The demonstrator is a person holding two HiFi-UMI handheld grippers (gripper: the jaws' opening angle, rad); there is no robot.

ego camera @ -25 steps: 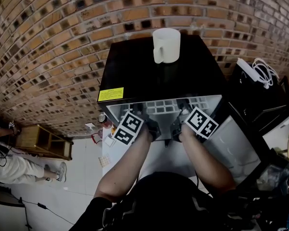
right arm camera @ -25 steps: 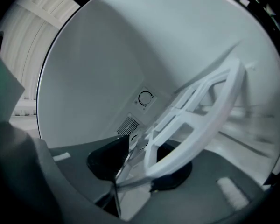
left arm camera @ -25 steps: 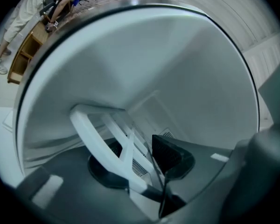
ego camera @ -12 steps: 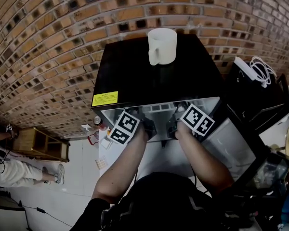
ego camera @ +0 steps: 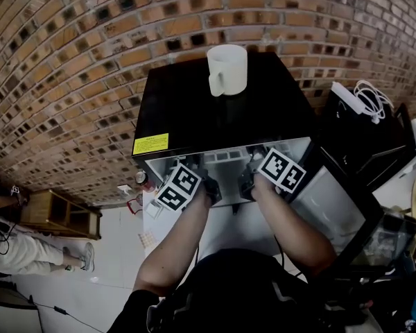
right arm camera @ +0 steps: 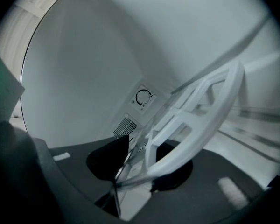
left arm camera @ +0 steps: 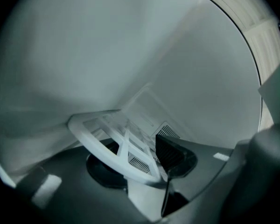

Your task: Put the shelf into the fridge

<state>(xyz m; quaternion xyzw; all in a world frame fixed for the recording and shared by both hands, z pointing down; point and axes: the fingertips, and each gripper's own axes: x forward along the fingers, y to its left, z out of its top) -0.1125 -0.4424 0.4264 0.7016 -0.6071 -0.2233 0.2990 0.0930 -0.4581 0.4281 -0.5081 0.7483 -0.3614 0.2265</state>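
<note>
White inside of the black fridge (ego camera: 215, 116), seen in both gripper views. Inside it, a white shelf (left arm camera: 116, 146) with open squares, looking tilted in both of those views. At one side of its front rim, the left gripper (left arm camera: 141, 164): jaws just opened wide, rim between them, pads not pressing on it. At the other side, the right gripper (right arm camera: 140, 171): jaws closed on the same rim, holding it. On top of the fridge, a white mug (ego camera: 227, 69). Behind, a brick wall (ego camera: 69, 61).
</note>
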